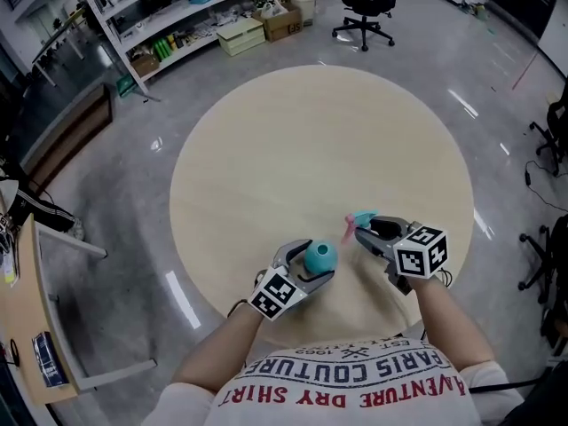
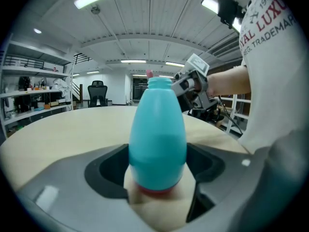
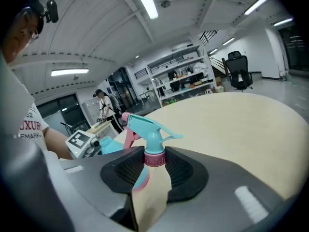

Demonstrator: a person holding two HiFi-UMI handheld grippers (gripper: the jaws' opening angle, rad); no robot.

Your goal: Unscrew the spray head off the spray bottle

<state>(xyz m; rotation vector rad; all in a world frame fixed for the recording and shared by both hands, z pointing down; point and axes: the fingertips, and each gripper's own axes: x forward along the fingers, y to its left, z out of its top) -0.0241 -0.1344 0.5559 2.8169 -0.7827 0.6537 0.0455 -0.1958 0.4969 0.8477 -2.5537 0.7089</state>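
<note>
The teal spray bottle (image 2: 158, 139) stands upright between the jaws of my left gripper (image 2: 158, 180), which is shut on its lower body; its neck is bare. From above, the bottle (image 1: 319, 256) and left gripper (image 1: 312, 269) sit near the front edge of the round table (image 1: 302, 158). The spray head (image 3: 147, 132), teal with a pink trigger and pink collar, is off the bottle and clamped at the collar by my right gripper (image 3: 154, 167). In the head view the spray head (image 1: 358, 224) and right gripper (image 1: 371, 230) are just right of the bottle, apart from it.
Beyond the beige table stand storage shelves (image 1: 191, 16) with boxes and a black office chair (image 1: 366, 3). A desk (image 1: 22, 327) stands at the left. A person (image 3: 102, 105) stands far off in the right gripper view.
</note>
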